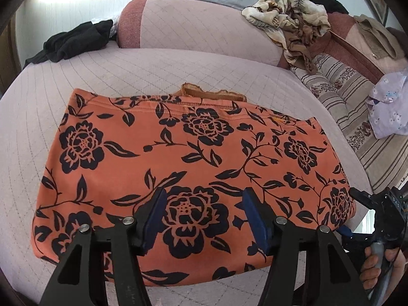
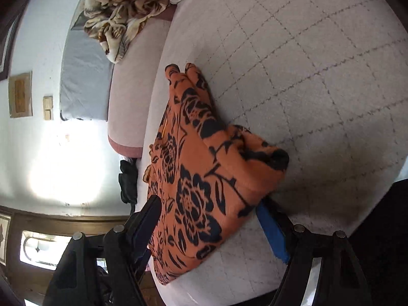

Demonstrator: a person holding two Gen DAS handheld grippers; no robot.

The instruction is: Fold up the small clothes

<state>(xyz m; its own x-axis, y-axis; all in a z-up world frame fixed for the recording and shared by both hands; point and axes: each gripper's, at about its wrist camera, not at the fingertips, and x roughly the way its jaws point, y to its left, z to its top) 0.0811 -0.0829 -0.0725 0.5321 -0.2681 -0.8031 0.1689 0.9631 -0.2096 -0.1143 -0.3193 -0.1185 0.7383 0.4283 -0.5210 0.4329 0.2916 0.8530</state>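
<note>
garment (image 1: 193, 158) on sofa seat (image 1: 38, 102) (backrest (image 1: 193, 28) behind)

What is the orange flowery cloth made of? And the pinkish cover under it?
The orange flowery cloth looks like soft, matte knit fabric, maybe cotton: it drapes limply and has a stitched hem. The pinkish cover looks like quilted, padded cloth, since stitched lines cross it in diamonds. The exact fibres cannot be told.

The orange floral garment (image 1: 178, 158) fills the cushion's (image 1: 153, 66) front middle. Bare quilted strips run along the cushion's left side and back edge. A black cloth (image 1: 76, 42) blocks its back left corner, a crumpled beige blanket (image 1: 288, 23) its back right.
</note>
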